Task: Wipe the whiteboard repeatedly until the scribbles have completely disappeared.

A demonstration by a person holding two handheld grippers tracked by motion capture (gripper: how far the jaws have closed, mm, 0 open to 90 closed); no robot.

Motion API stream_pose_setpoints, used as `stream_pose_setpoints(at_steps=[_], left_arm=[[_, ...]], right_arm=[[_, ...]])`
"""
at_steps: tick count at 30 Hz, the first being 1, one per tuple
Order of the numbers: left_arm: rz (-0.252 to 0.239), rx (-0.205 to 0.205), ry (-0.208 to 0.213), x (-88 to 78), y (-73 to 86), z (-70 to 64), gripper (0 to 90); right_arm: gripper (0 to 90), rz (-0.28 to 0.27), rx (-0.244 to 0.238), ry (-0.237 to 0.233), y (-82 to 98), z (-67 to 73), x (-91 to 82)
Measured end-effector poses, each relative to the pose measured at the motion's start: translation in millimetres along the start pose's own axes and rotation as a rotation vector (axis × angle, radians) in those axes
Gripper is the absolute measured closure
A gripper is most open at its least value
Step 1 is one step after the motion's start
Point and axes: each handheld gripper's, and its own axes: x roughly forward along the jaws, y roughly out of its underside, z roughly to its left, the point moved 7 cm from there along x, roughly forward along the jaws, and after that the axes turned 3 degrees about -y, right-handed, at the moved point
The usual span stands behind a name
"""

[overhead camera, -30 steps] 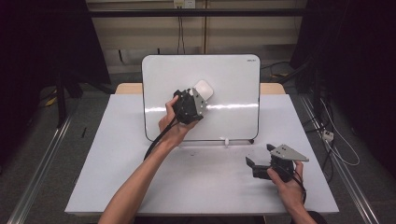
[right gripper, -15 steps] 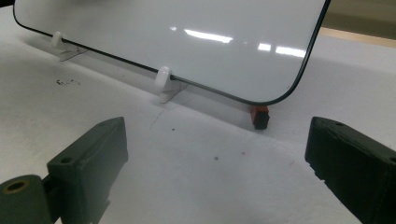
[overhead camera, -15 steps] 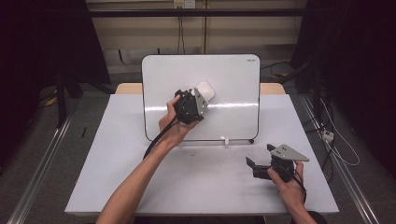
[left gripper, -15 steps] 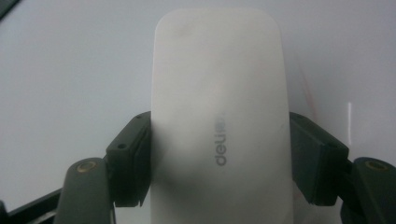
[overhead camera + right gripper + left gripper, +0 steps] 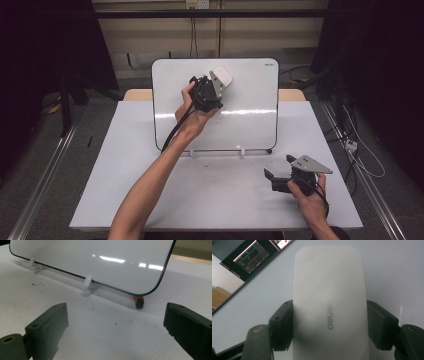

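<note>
Eraser (image 5: 223, 77) sits clamped in the left gripper (image 5: 214, 89), pressed near the top of the upright whiteboard (image 5: 250, 125): wiping looks to be the step in hand. Next, sweep it across the board with even pressure. Low at right, the right gripper (image 5: 272, 179) rests with jaws wide apart, holding nothing.

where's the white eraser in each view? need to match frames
High view: the white rounded plastic eraser sits upper centre, against the upright whiteboard, clamped by the left hand-held gripper.
Left gripper view: the eraser runs up the centre of the picture, between the two black jaws.
Right gripper view: the eraser is not in it.
Shared landmark: the whiteboard, also at and.
</note>
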Motion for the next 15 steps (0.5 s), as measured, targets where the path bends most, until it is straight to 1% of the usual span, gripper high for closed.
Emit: stream_pose_setpoints(at_steps=[3, 4, 5, 6, 7, 9, 11, 13, 15], left_arm=[[-0.004, -0.027, -0.011, 2.9, -4.7, 8.2, 30.9], [0.002, -0.038, -0.009, 3.8, -4.9, 8.7, 30.9], [0.001, -0.024, -0.029, 5.0, -4.8, 6.7, 30.9], [-0.002, -0.008, -0.039, 5.1, -5.1, 4.6, 30.9], [-0.005, -0.018, -0.025, 4.8, -5.2, 1.8, 30.9], [-0.001, 0.037, -0.016, 3.1, -4.5, -8.1, 30.9], [-0.007, 0.076, 0.0, 2.0, -2.5, -21.6, 30.9], [-0.011, 0.086, 0.01, 1.4, 0.9, -34.6, 31.0], [-0.018, 0.112, 0.02, 0.1, 3.6, -49.3, 30.9]], right_arm=[[5.7, -0.002, 0.0, -0.001, 0.3, -0.3, -0.4], [5.7, -0.001, 0.001, -0.001, 0.5, -0.4, -0.6], [5.7, -0.001, 0.002, -0.001, 0.7, -0.6, -0.7], [5.7, 0.0, 0.004, 0.001, 0.9, -0.8, -0.8], [5.7, -0.001, 0.005, 0.003, 0.8, -1.2, -0.7], [5.7, -0.002, 0.002, 0.001, 0.6, -1.1, -0.3], [5.7, 0.001, 0.002, 0.001, 0.6, -0.6, 0.3], [5.7, 0.0, 0.001, 0.0, 0.3, -0.4, 0.5], [5.7, 0.0, -0.002, 0.0, 0.1, 0.1, 0.6]])
